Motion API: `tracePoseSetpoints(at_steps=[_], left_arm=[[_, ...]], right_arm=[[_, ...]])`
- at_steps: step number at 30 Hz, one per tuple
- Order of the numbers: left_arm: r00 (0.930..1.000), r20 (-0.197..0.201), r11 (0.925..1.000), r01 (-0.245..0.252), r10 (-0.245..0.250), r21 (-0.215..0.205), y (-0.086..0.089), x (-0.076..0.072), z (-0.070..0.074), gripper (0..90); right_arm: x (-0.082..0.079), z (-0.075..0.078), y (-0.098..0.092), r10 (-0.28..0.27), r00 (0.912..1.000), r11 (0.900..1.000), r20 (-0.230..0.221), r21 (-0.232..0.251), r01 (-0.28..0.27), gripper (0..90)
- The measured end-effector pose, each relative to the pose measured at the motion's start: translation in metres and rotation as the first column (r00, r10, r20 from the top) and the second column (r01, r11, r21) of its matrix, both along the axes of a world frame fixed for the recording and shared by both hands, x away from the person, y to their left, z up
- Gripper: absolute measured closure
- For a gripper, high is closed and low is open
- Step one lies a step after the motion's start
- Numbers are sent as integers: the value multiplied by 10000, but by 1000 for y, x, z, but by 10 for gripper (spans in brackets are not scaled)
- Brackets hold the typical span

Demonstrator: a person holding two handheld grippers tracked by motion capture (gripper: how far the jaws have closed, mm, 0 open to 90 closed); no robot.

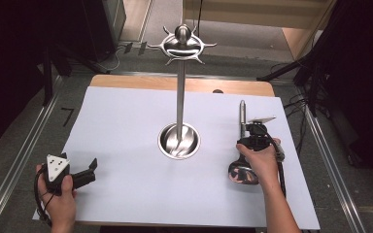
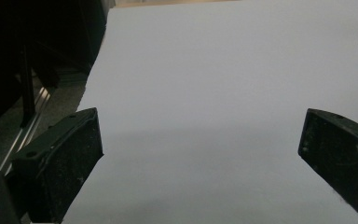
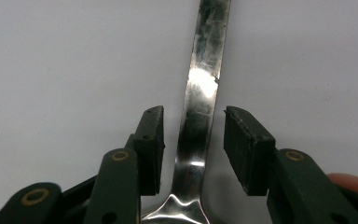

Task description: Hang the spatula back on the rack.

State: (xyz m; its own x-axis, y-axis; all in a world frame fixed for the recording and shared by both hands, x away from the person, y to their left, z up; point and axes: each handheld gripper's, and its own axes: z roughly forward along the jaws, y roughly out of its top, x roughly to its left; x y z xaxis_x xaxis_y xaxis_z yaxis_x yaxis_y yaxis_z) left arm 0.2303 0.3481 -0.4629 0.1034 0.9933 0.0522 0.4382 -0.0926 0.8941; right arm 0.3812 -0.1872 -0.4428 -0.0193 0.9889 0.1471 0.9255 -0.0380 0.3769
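So the thing to grab looks like a steel ladle, lying flat on the white sheet of the worktop, just to the right of the tall metal hanging stand, handle pointing away from the person and bowl nearest them. The right tongs sit astride the handle right above where it flares into the bowl, jaws parted with a gap on each side, so not pinching it yet. Polished steel like that is stiff and not fragile, but slick, and probably bowl-heavy, so I'd squeeze the flat handle squarely or it'll swivel. The stand's dish-shaped base seems empty, though reflections make it hard to be sure. The left tongs are spread wide over bare sheet, well left of the stand, holding nothing.
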Motion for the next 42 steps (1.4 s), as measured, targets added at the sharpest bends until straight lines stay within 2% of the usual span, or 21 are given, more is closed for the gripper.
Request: tracePoseSetpoints(at_steps=[5,10,13,14,19,25,29,36,40,42], left_arm=[[10000,-8,10000,-2,2,6,0,0,0,2],[10000,-17,10000,13,-13,-18,0,0,0,2],[10000,-21,10000,7,-7,-21,0,0,0,2],[10000,-18,10000,12,-12,-37,0,0,0,2],[10000,-31,10000,12,-12,-27,0,0,0,2],[10000,-7,10000,6,-6,-17,0,0,0,2],[10000,-12,10000,-1,1,-31,0,0,0,2],[10000,-32,10000,1,-1,-88,0,1,0,2],[10000,-16,9999,19,-19,-133,1,1,0,2],[10000,-18,9999,19,-19,-136,1,1,0,2]], right_arm=[[8,1,3,-384,9992,9991,-126,-197,381,614],[17,2,7,-755,9970,9970,-194,-180,752,611],[23,1,9,-946,9952,9942,-233,-538,933,619],[24,0,9,-985,9948,9939,-243,-528,971,620],[29,-6,12,-1212,9903,9894,-675,-891,1150,677],[33,-6,9,-1417,9866,9875,-807,-803,1353,757],[35,-5,9,-1502,9840,9867,-956,-776,1430,762],[33,-6,7,-1439,9862,9883,-817,-627,1391,766],[29,-6,6,-1317,9904,9898,-410,-596,1292,767],[27,-5,6,-1257,9918,9914,-212,-403,1248,767]])
